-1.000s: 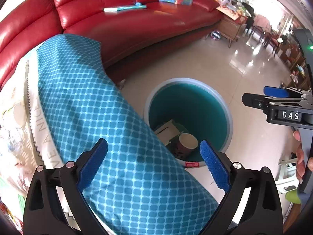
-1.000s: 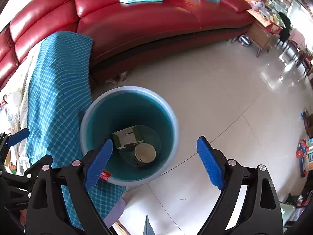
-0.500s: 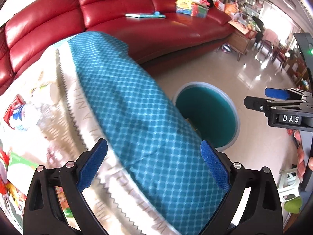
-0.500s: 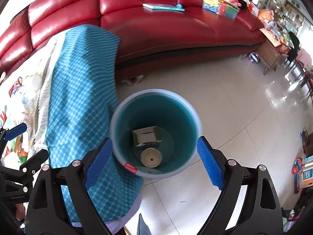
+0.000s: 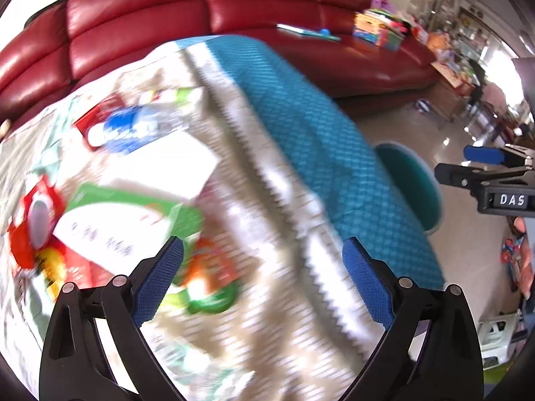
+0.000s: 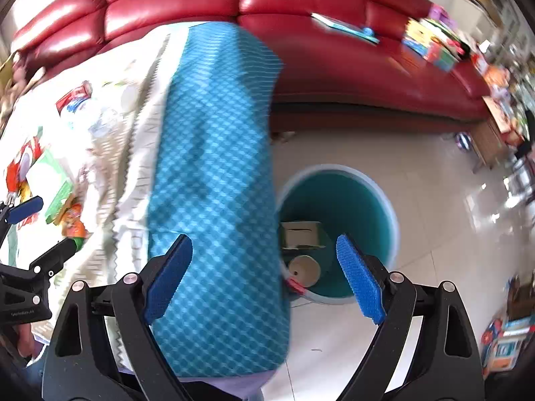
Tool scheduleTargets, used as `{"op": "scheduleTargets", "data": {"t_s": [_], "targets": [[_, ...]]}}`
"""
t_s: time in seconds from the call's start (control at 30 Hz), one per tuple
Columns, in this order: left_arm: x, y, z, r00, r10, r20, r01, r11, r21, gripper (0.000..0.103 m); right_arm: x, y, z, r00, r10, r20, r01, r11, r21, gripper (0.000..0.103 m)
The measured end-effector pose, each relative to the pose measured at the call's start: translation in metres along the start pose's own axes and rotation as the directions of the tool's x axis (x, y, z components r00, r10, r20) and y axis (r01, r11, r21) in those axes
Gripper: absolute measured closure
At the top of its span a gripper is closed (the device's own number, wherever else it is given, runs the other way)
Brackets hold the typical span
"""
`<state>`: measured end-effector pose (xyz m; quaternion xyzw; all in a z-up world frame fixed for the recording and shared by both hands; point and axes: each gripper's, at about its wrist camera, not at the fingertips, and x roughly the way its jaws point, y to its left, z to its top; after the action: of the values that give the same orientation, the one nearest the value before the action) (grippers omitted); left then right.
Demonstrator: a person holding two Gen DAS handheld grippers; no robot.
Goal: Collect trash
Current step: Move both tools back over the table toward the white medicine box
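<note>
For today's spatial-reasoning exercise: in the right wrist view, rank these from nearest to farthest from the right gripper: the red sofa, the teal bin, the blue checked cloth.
1. blue checked cloth, draped just beyond the right gripper, left of centre.
2. teal bin, on the floor, right.
3. red sofa, across the back.

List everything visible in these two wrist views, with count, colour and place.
Bin: one, teal, on the floor beside the table.
Carton and paper cup: one each, pale, inside the bin.
Tablecloth: one, blue check edge, draped over the table.
Packaging litter: several blurred pieces, red, green, white, on the table.
Sofa: one, red, behind.
Left gripper: black, blue pads, jaws open, empty.
Right gripper: same, jaws open, empty.
</note>
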<state>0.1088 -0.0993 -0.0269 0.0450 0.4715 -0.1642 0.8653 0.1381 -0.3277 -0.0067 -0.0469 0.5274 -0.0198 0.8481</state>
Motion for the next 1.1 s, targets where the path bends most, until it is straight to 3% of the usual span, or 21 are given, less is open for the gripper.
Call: {"op": "scheduleTargets", "data": {"t_s": [0.2, 0.43, 0.73, 1.1], "targets": [[-0.012, 0.061, -0.027, 0.998, 0.06, -0.006, -0.061, 0.996, -0.064, 0.007, 0.005, 0.063, 0.015, 0.999, 0.036, -0.02, -0.039, 0.99, -0.138, 0.019], [-0.014, 0.122, -0.035, 0.997, 0.056, -0.044, -0.064, 0.974, -0.219, 0.007, 0.007, 0.115, 0.038, 0.999, 0.039, -0.012, -0.041, 0.967, -0.25, 0.019], [0.011, 0.119, -0.002, 0.993, 0.066, -0.099, -0.097, 0.928, -0.358, 0.007, 0.028, 0.115, 0.07, 0.997, 0.061, -0.053, -0.073, 0.964, -0.256, 0.019], [0.05, 0.127, 0.042, 0.97, 0.168, -0.177, -0.236, 0.831, -0.503, 0.007, 0.061, 0.096, 0.119, 0.993, 0.093, -0.078, -0.111, 0.957, -0.269, 0.019]]}}
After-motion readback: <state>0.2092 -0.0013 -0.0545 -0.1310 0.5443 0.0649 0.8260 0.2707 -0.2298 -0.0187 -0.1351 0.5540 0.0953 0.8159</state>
